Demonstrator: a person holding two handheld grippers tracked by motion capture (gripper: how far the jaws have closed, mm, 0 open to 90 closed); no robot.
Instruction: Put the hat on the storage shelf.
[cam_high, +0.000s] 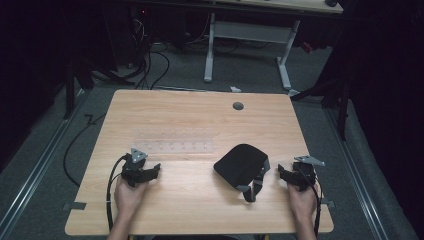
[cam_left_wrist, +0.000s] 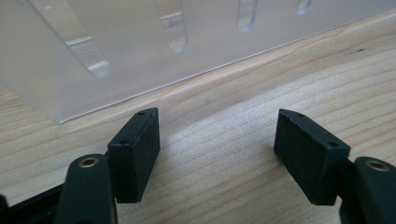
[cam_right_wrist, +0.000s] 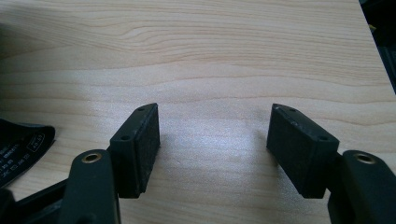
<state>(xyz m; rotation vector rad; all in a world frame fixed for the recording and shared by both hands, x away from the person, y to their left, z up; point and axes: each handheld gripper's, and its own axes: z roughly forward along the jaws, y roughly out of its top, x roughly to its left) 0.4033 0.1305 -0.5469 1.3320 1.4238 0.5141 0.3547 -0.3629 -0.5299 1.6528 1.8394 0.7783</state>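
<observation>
The black pouch (cam_high: 241, 165) with its grey strap lies toward the near right of the surface (cam_high: 200, 115), just to the left of the right tongs (cam_high: 286, 173), whose jaws stand wide apart with nothing between them. The left tongs (cam_high: 156, 169), likewise released and empty, sit well apart from it, near the clear slotted tray (cam_high: 175, 141). The pouch's long axis runs slantwise, so the right hand is the nearer one and would likely reach first.

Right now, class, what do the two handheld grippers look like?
Both the left gripper and the right gripper are black, each topped by a grey three-cornered plate with a black cable trailing back. Close up, the flat rectangular pads show small screw holes and brass-coloured pivots.
</observation>
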